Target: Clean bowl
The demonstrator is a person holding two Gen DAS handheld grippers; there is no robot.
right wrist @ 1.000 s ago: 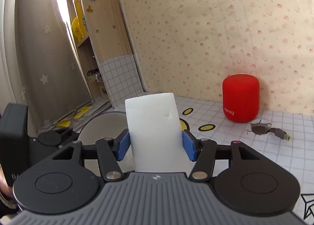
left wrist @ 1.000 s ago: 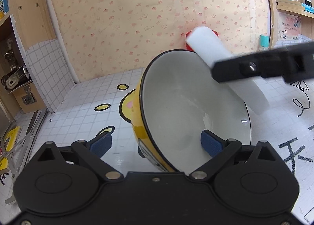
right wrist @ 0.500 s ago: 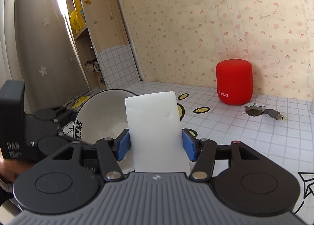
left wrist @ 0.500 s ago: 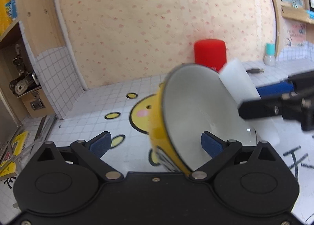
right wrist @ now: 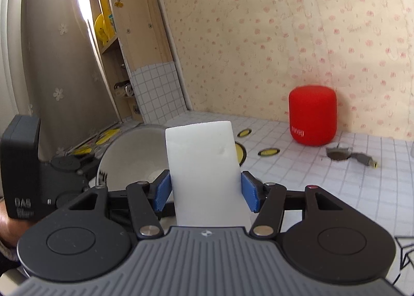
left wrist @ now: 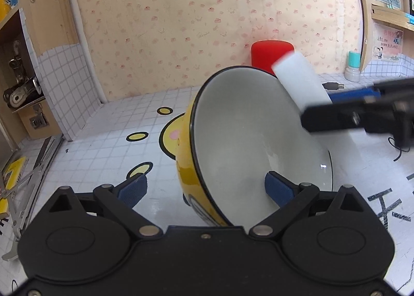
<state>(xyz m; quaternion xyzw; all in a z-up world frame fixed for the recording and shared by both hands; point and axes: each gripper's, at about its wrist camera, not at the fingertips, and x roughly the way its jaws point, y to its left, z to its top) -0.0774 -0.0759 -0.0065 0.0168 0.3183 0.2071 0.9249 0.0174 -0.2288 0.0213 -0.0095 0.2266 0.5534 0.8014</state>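
A yellow bowl [left wrist: 248,135] with a white inside and black rim stands tilted on its side. My left gripper [left wrist: 207,190] straddles its near rim, one blue pad outside and one inside, with visible gaps. The bowl also shows in the right wrist view [right wrist: 134,153], left of the sponge. My right gripper [right wrist: 205,190] is shut on a white sponge block [right wrist: 207,169]. In the left wrist view the sponge [left wrist: 297,81] lies against the bowl's upper right rim, with my right gripper [left wrist: 344,109] coming in from the right.
A red cylindrical speaker [right wrist: 313,115] stands by the wallpapered wall. A cable plug [right wrist: 362,160] lies on the tiled counter. A wooden shelf unit [right wrist: 129,37] stands at the left. A small teal-capped bottle [left wrist: 353,66] sits at the right back.
The bowl has tipped and shifted while held. The sponge has moved up along the bowl's right rim to its upper edge.
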